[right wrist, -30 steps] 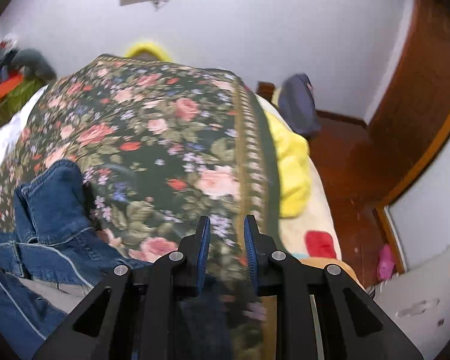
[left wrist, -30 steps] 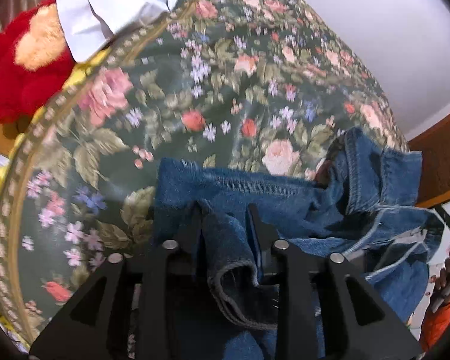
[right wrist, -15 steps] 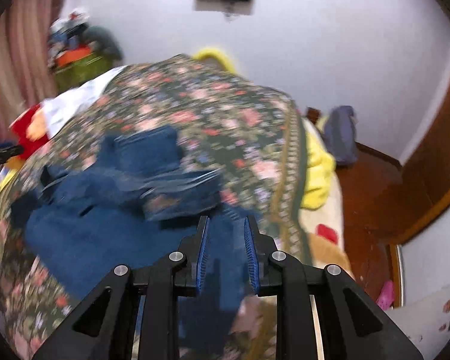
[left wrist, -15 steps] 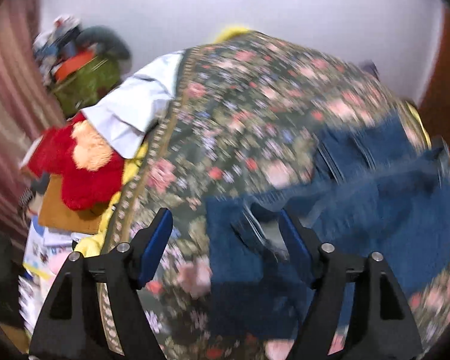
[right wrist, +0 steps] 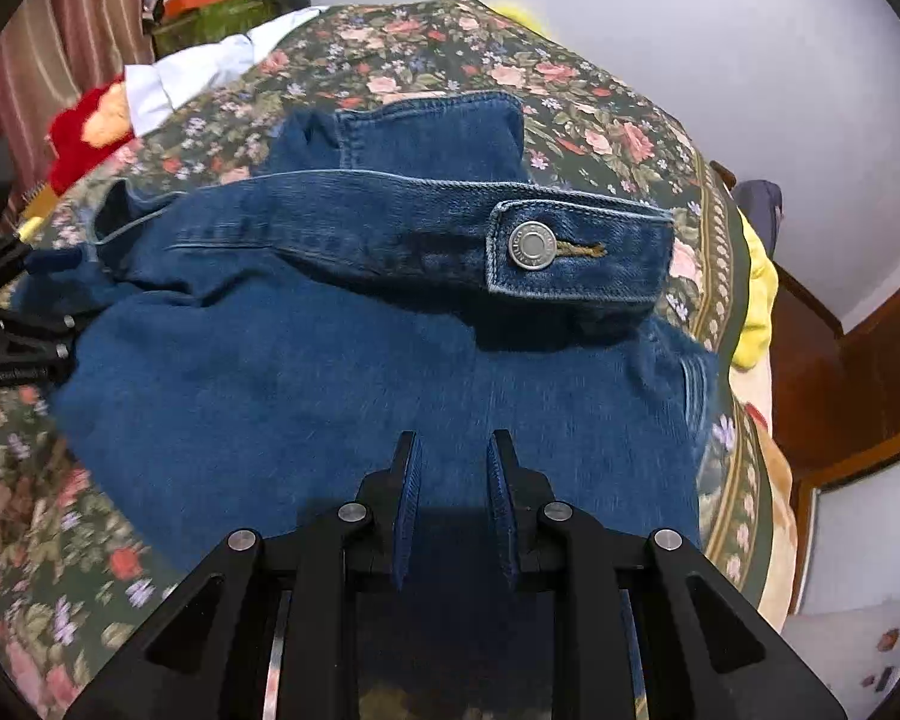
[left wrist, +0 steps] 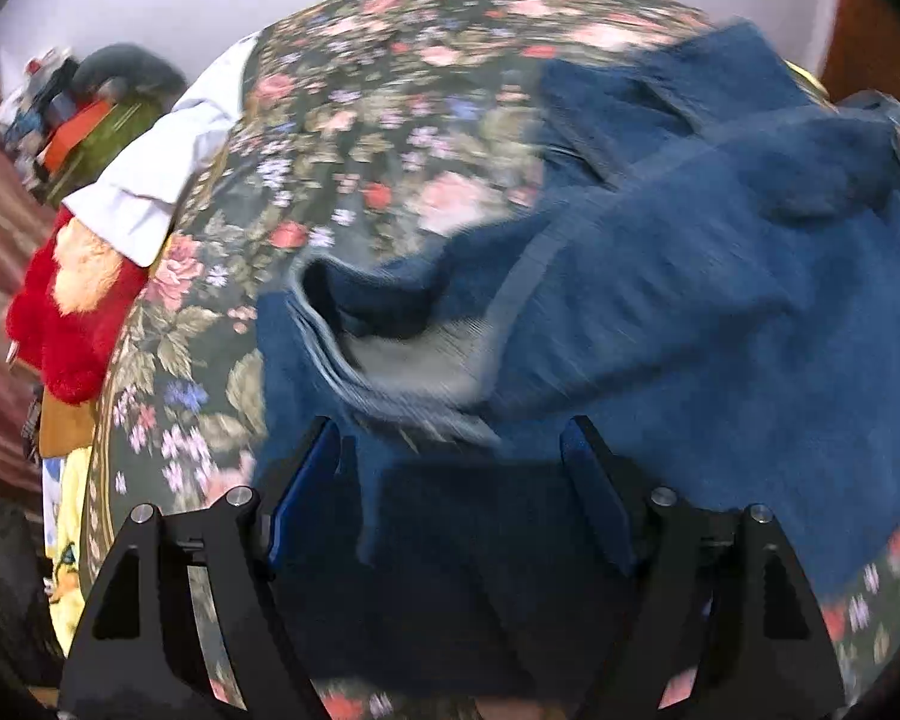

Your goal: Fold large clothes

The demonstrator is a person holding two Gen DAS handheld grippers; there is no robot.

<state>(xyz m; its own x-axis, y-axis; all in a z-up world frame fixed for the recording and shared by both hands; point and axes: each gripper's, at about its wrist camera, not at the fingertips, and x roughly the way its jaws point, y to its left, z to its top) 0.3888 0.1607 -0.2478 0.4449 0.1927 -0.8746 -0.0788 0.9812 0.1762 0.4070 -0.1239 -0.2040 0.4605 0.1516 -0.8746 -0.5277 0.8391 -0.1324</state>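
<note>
A blue denim jacket (right wrist: 360, 372) lies spread on the floral bedcover (right wrist: 600, 120). One sleeve is folded across its top, the cuff's metal button (right wrist: 531, 245) facing up. My right gripper (right wrist: 453, 468) is shut on the jacket's near edge, and dark denim fills the narrow gap between its pads. My left gripper (left wrist: 450, 450) hovers over the jacket (left wrist: 690, 312) at its left side. Its jaws are opening and stand wide; denim lies below them, with neither pad pressing on it. This left gripper (right wrist: 60, 288) shows at the left edge of the right wrist view.
A red plush toy (left wrist: 72, 312) and white cloth (left wrist: 168, 180) lie at the bed's left edge, with piled items (right wrist: 210, 0) in the far corner. A yellow blanket (right wrist: 756, 312) hangs off the right side above a wooden floor (right wrist: 840, 390).
My left gripper let go of the denim fold and its jaws spread wide. Both grippers swung round, and the jacket went from bunched to spread flat. The right gripper stayed shut.
</note>
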